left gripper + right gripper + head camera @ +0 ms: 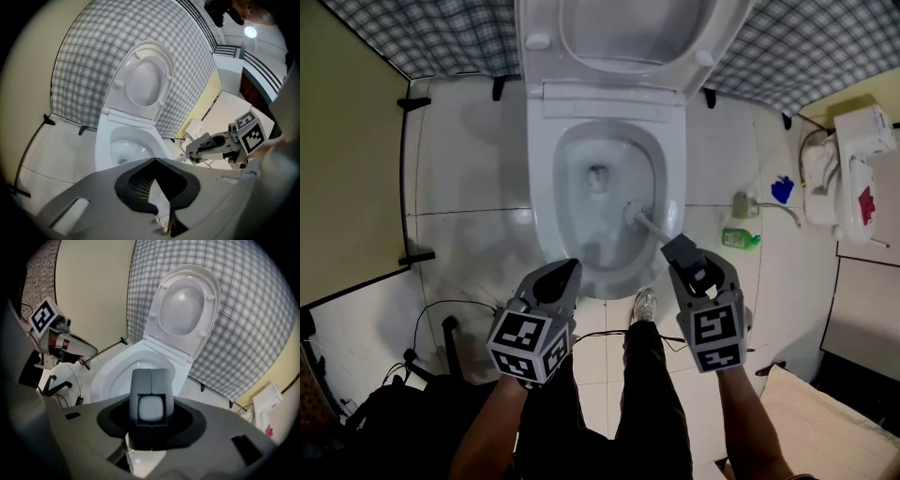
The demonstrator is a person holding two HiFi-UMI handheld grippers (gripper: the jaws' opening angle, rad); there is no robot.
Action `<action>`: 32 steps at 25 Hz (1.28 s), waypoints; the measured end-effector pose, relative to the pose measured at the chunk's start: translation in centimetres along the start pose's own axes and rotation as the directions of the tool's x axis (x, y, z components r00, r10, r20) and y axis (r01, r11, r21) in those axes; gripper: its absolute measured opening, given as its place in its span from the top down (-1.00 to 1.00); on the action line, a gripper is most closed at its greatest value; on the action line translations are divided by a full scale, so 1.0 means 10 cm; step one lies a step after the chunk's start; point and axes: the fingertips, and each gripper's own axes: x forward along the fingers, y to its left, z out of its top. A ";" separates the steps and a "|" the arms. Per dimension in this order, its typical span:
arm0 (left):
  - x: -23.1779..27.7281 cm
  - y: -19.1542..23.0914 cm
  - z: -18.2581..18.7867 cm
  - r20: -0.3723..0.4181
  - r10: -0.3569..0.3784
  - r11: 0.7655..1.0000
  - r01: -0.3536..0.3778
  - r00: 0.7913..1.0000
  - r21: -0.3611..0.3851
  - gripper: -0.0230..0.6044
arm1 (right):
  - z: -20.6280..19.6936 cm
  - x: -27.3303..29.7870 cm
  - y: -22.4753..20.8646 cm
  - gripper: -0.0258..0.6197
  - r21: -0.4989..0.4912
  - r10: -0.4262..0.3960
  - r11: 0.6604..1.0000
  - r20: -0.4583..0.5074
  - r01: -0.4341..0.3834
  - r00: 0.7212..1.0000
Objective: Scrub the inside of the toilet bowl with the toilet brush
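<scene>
Right tongs (682,251) aslant, on toilet brush (649,223)

A white tiled floor (459,150) carries everything. The toilet (546,216) stands on it at centre top. Right of it lie a green bottle (741,239) and a small blue object (783,190), with a white unit (853,169) at the right edge. Black cables (441,319) trail across the lower left, and a shoe (645,305) rests just below the toilet.
</scene>
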 end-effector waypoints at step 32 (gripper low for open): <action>0.03 0.03 -0.03 -0.036 0.022 0.999 -0.021 0.999 0.032 0.90 | 0.02 0.83 -0.43 0.34 0.023 -0.002 1.000 -0.059 0.003 0.998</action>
